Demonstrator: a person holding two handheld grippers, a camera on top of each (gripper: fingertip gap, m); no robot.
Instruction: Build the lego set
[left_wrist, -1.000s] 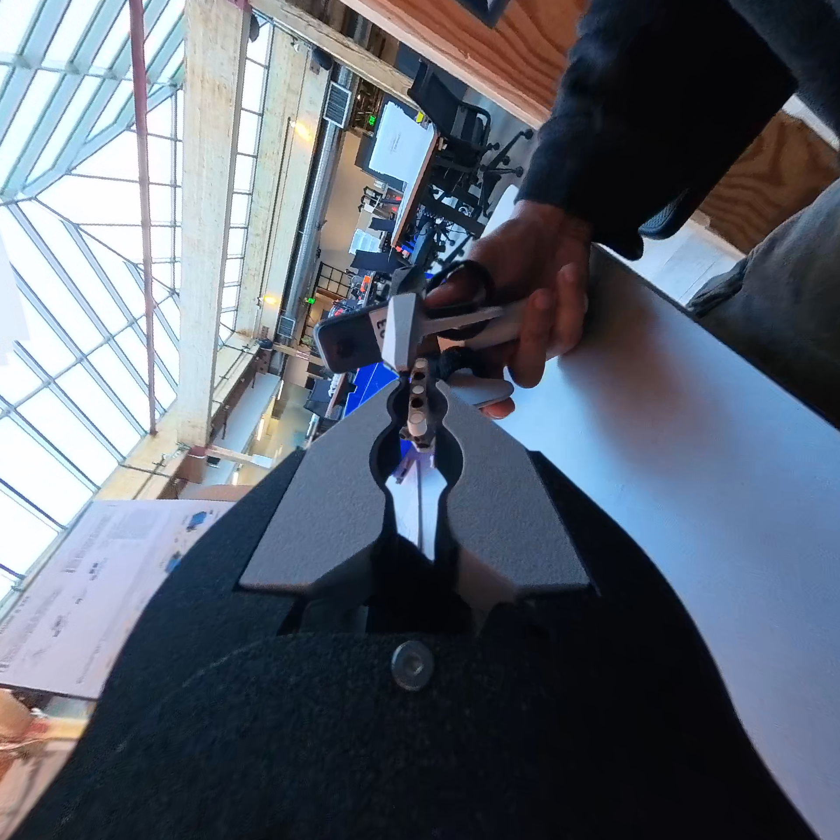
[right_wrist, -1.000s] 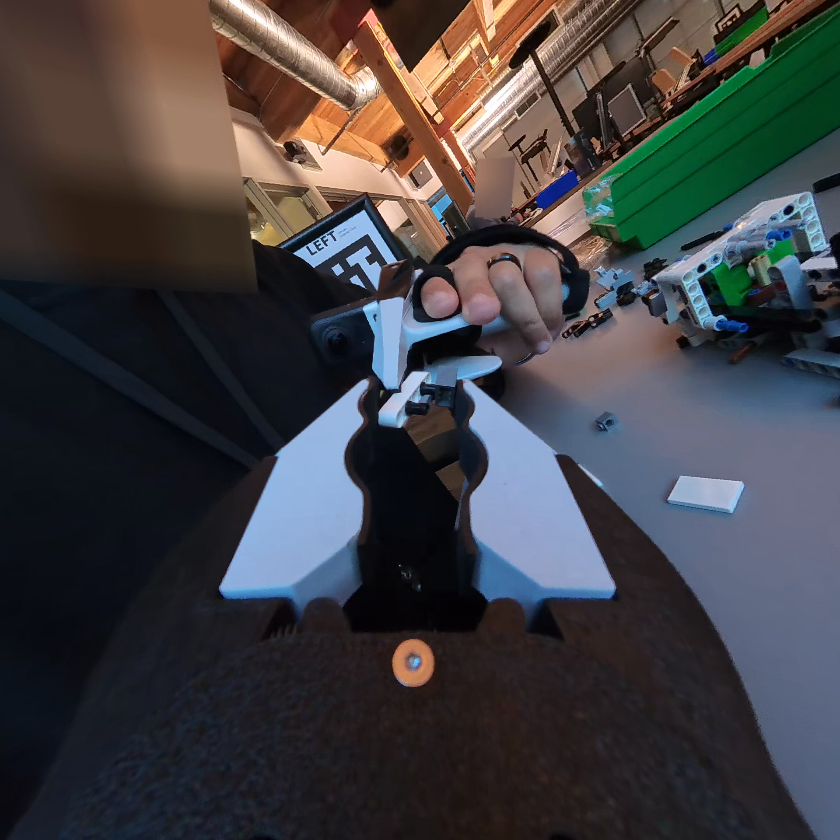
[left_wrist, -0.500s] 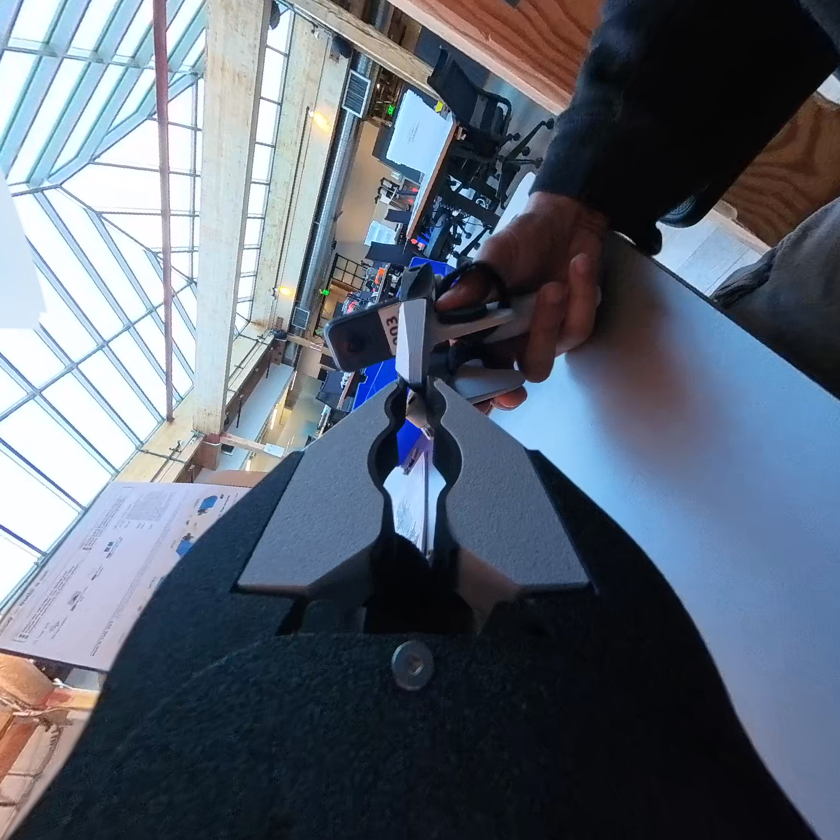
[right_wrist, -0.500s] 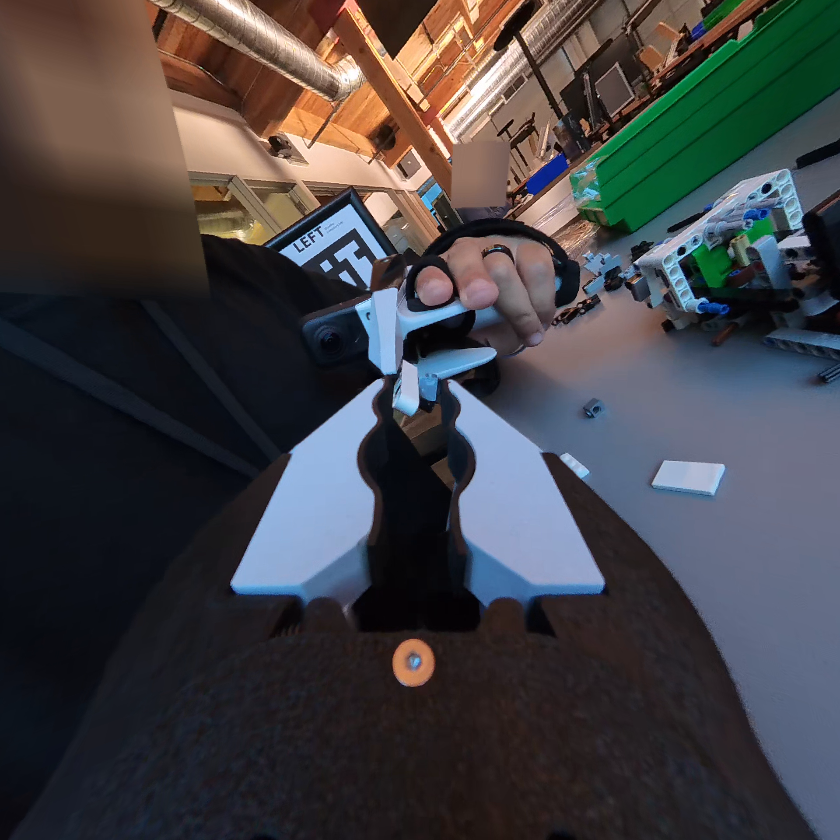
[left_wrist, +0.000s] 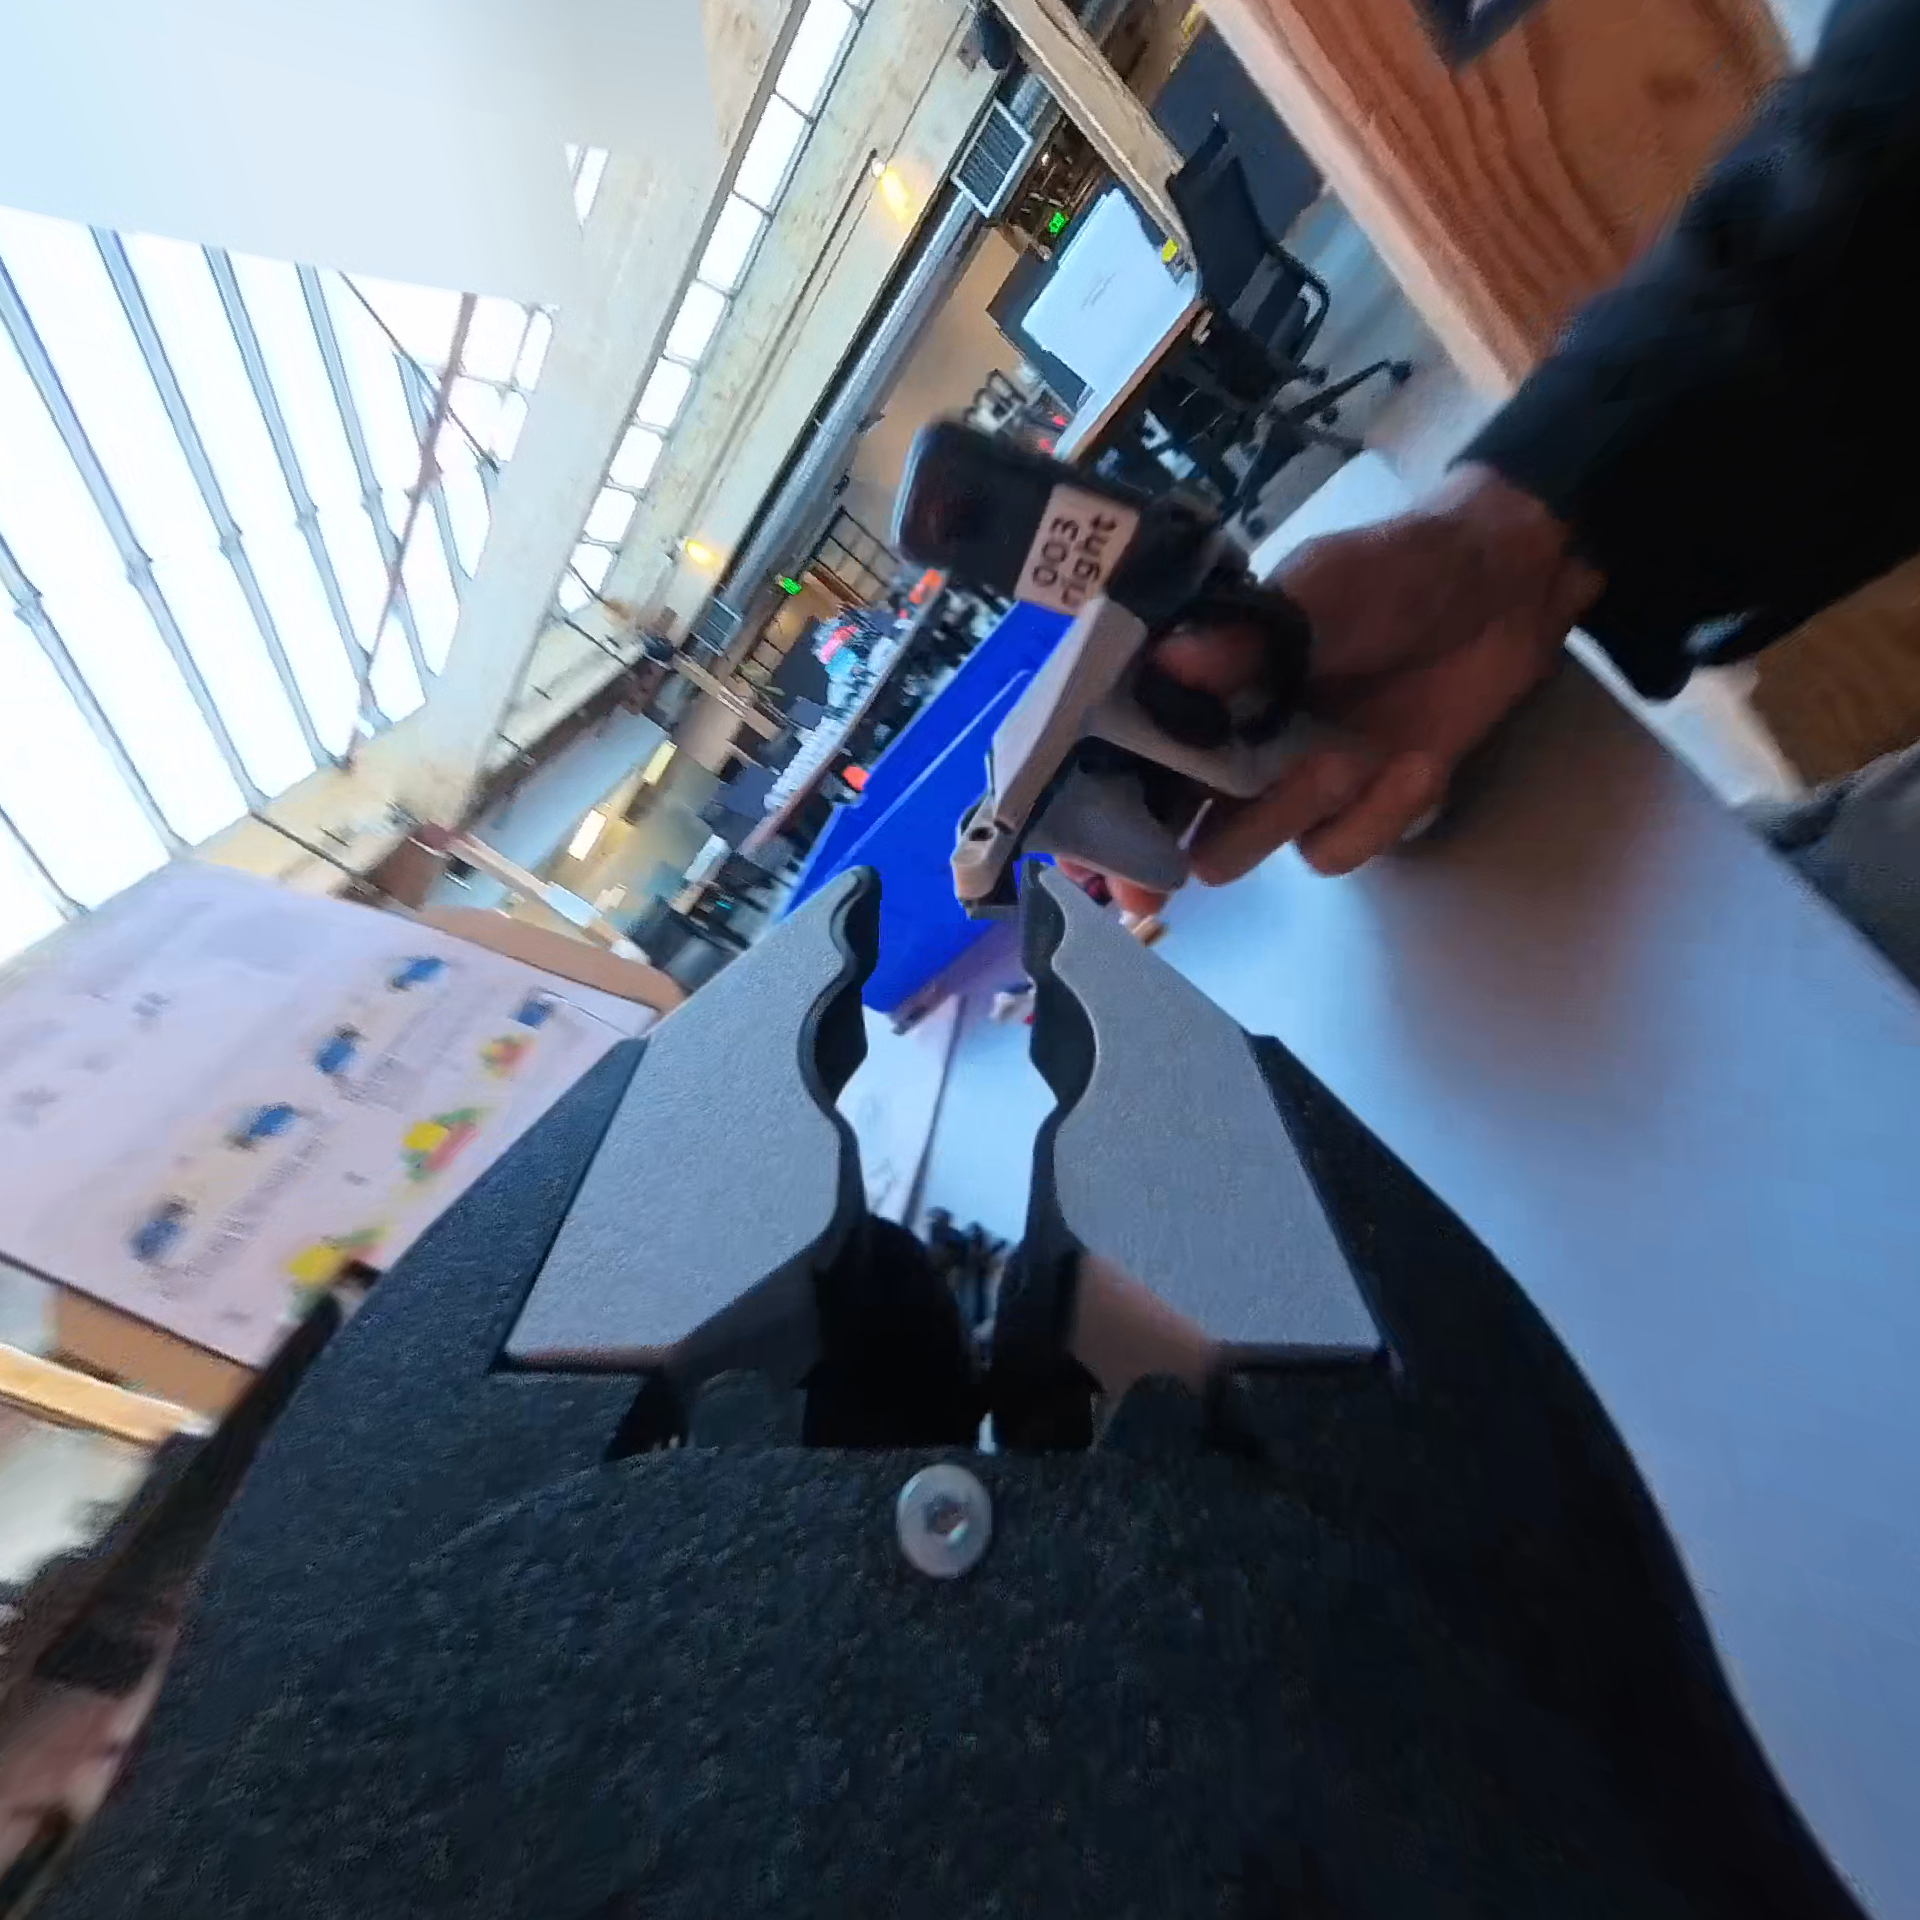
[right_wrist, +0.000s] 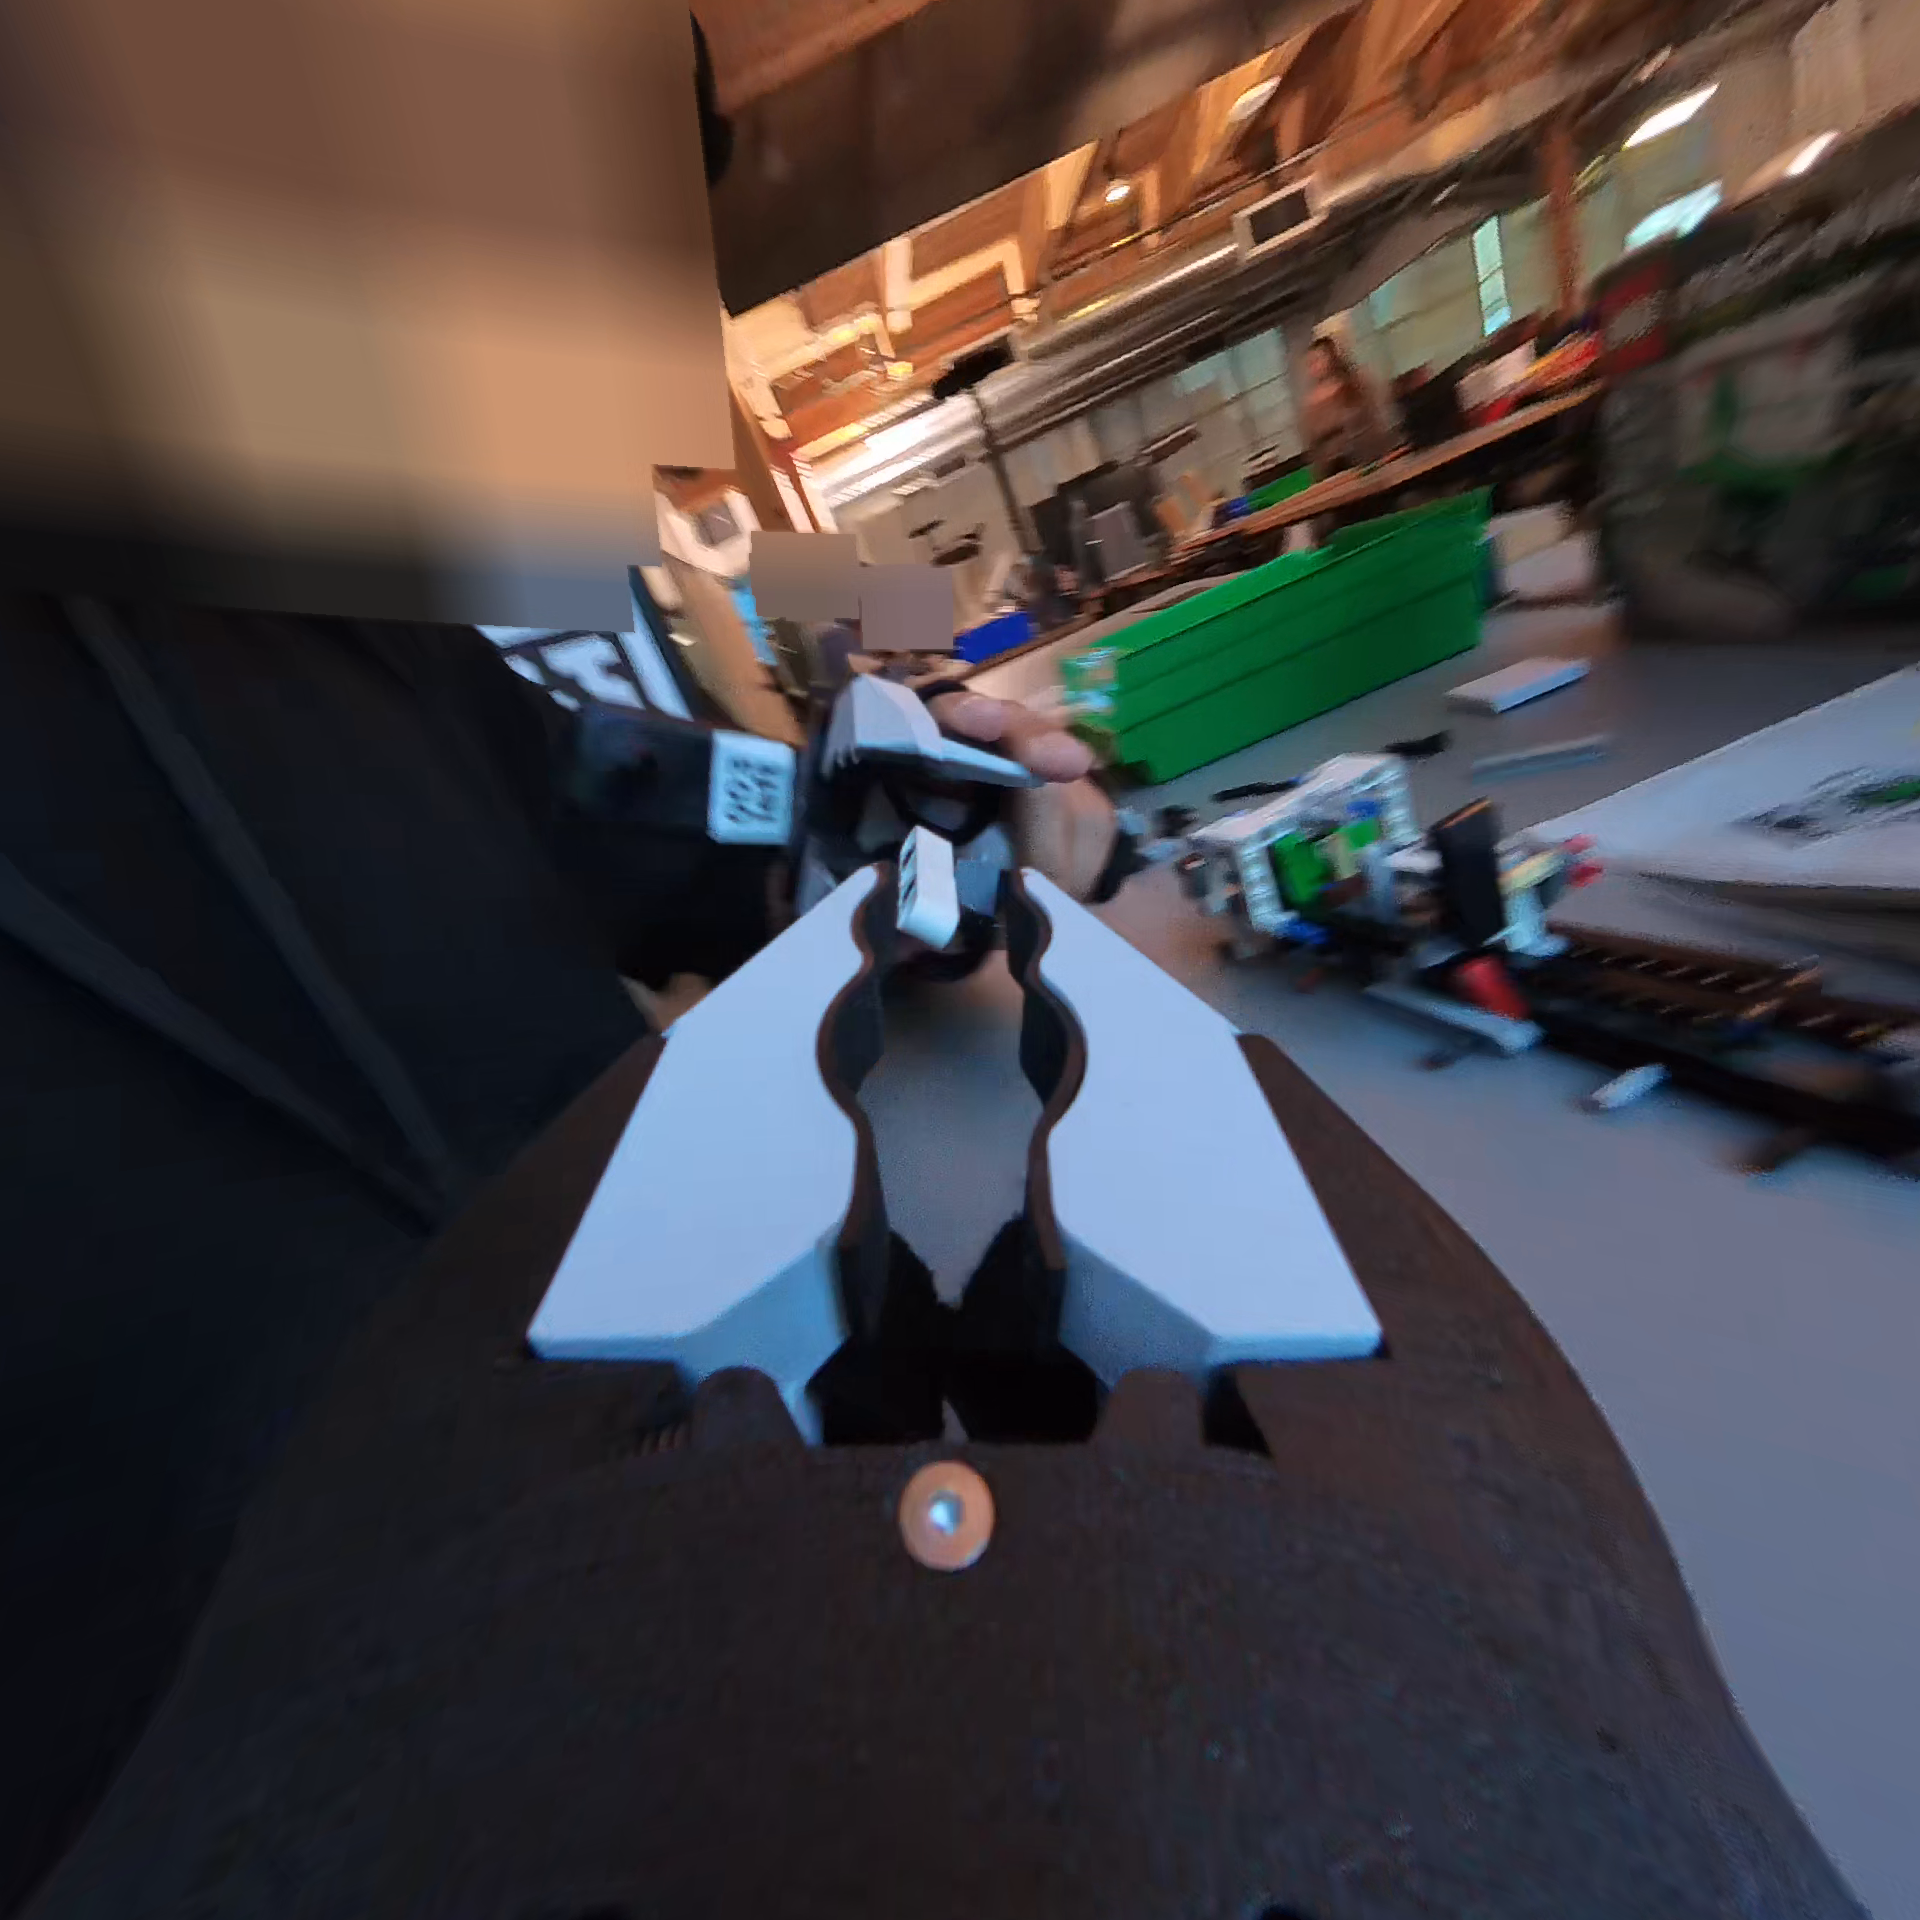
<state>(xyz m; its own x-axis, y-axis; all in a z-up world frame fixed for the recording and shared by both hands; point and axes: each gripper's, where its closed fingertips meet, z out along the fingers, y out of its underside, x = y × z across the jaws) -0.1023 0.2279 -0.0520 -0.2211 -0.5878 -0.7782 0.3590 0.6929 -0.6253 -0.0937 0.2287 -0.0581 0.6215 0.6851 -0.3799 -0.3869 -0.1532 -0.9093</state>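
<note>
My left gripper (left_wrist: 951, 894) is open and empty, its jaws clearly apart. Just beyond its tips is the right gripper, held in a person's hand (left_wrist: 1382, 707), with a small grey-white lego beam (left_wrist: 977, 862) at its tip. In the right wrist view my right gripper (right_wrist: 948, 894) is shut on this white holed beam (right_wrist: 925, 883), which stands tilted between the fingertips with a dark part beside it. The left gripper (right_wrist: 904, 748) shows just behind it, a little above. A partly built white, green and black lego model (right_wrist: 1320, 862) lies on the grey table (right_wrist: 1558, 1299) to the right.
Green bins (right_wrist: 1278, 655) stand behind the model. A long dark lego strip (right_wrist: 1714, 1018) and a stack of booklets (right_wrist: 1766, 831) lie at the right. In the left wrist view there are an instruction sheet (left_wrist: 260, 1091) at the left and a blue bin (left_wrist: 925, 810) ahead.
My left gripper has opened and let go of the beam. The two grippers have drawn slightly apart and both views have swung. The right gripper still holds the beam.
</note>
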